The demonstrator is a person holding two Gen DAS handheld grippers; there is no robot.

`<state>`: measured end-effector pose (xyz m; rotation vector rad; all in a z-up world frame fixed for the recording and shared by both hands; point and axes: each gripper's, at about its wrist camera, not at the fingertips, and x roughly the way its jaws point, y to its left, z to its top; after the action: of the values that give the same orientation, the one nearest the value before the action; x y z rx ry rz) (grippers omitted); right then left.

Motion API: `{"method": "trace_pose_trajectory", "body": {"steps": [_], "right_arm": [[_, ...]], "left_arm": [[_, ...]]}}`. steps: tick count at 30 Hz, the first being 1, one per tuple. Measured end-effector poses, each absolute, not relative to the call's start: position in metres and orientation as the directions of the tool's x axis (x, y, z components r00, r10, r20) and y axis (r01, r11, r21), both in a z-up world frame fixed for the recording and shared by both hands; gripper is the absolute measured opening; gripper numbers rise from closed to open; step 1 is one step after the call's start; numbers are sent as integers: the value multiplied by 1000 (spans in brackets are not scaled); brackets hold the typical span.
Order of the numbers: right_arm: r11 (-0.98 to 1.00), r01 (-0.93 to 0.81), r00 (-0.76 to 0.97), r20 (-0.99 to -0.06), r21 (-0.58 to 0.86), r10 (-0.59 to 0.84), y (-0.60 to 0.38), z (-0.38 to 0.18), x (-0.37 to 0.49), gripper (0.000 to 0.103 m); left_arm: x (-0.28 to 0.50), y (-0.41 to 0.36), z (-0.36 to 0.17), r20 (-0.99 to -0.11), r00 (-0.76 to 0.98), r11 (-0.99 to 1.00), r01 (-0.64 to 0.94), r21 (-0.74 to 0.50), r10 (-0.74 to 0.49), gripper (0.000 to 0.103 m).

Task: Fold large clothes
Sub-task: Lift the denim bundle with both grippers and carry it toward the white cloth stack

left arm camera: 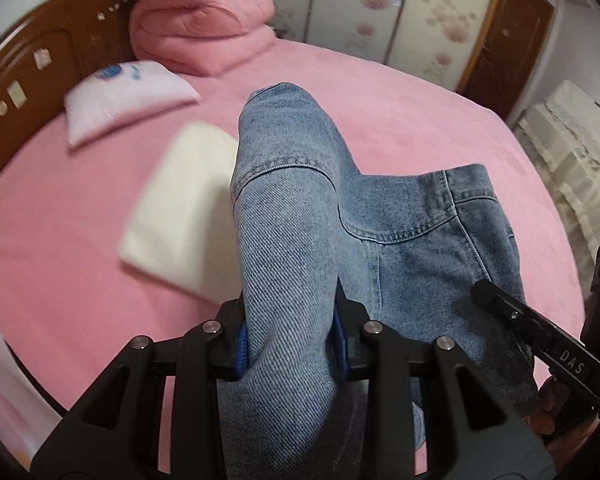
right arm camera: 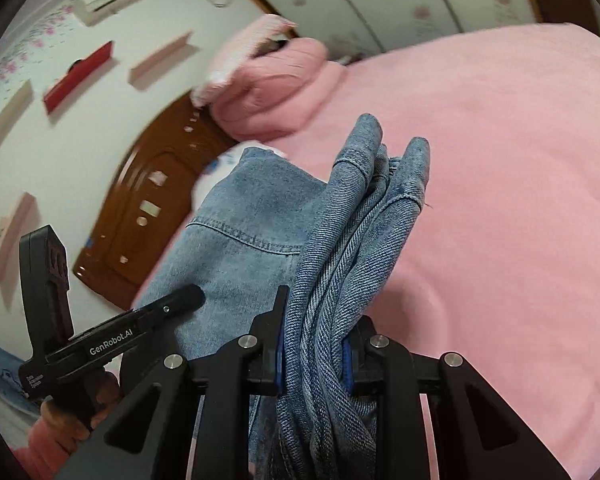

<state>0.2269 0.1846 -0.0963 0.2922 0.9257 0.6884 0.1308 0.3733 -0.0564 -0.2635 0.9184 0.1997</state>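
Denim garment sits clamped in both my left claw and right claw; I keep tension even, lowering it onto the bed ahead.

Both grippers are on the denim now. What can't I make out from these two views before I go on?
- Denim garment: type and full outline unclear; the left gripper and frame bottom cut it off.
- Layers pinched in the right gripper: count unclear, bunched.
- White folded item: blurred, partly behind denim.
- Pillow print: too blurred to read.
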Motion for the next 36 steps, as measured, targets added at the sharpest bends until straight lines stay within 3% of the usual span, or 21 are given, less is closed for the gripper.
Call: {"method": "trace_pose_trajectory", "body": {"steps": [9,12,15,18,19,21,24,29,31,33,36], "right_arm": [[653,-481,439,-484,585,757,333,-81,261,20],[636,-463,469,-438,617,767,369,-95,274,20],[643,-451,510,-412,619,755,388,-138,288,20],[715,-435,554,-464,547,692,405,-206,303,21],[756,-424,551,-521,498,652,409,-231,320,21],[828,-367,503,-659,423,560,412,-284,332,21],[775,-422,493,-599,470,631,398,-311,328,22],[789,-499,477,-647,357,595,419,-310,331,25],[790,-494,471,-652,363,594,421,-303,333,28],[803,-474,473,-665,361,578,420,-295,333,43],[785,-410,423,-666,465,615,394,-275,321,43]], "left_arm": [[194,526,2,-756,631,961,-277,-13,172,28],[222,562,-11,-741,648,967,-256,3,174,29],[250,585,-68,-716,684,979,-205,2,144,29],[283,608,-164,-782,620,980,-186,-68,63,29],[297,613,-197,-837,543,979,-197,-47,69,29],[307,618,-232,-842,514,973,-222,55,165,36],[302,637,-236,-809,578,962,-266,-62,108,39],[307,640,-239,-832,543,967,-252,-26,119,42],[310,644,-241,-835,535,962,-270,-27,126,44],[312,638,-242,-832,536,963,-271,-13,140,46],[303,626,-237,-825,543,957,-289,-9,156,50]]}}
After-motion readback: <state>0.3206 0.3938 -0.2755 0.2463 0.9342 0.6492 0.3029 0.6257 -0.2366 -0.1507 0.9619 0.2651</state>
